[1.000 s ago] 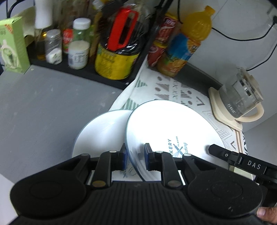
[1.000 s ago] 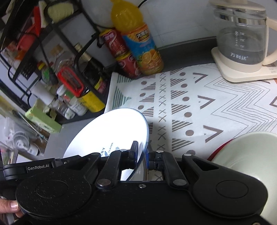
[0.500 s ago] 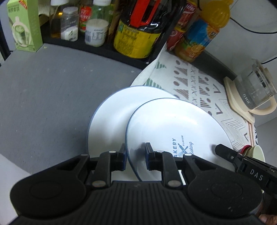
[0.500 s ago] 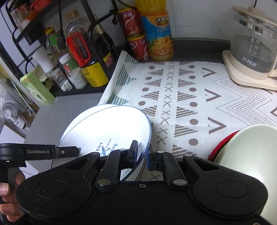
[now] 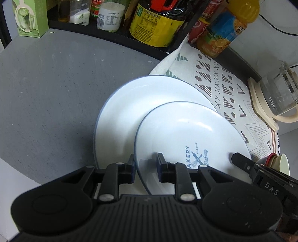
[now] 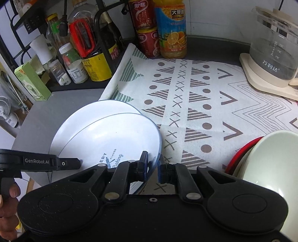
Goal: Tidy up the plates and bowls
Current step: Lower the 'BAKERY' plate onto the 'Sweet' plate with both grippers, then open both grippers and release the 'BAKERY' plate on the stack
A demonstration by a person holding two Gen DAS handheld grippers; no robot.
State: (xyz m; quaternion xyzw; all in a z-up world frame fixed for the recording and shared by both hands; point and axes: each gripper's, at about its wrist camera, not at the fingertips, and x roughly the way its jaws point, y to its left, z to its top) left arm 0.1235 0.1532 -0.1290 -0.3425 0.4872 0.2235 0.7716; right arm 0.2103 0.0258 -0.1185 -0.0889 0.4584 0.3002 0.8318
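Grey countertop fills the near side of the kitchen corner, with a patterned cloth spread beside it and a rack of bottles and jars along the back. Two white plates lie where counter meets cloth. The printed plate — the one with the blue bakery lettering — sits tilted over the plain plate beneath it, overlapping most of it. The left gripper straddles the printed plate's near rim, its jaws easing apart with a visible gap at the pads. The right gripper pinches the same plate's opposite rim, pads pressed against the edge. A pale green bowl stands on the cloth to the right, well apart from the plates, and a glass kettle occupies the far corner.
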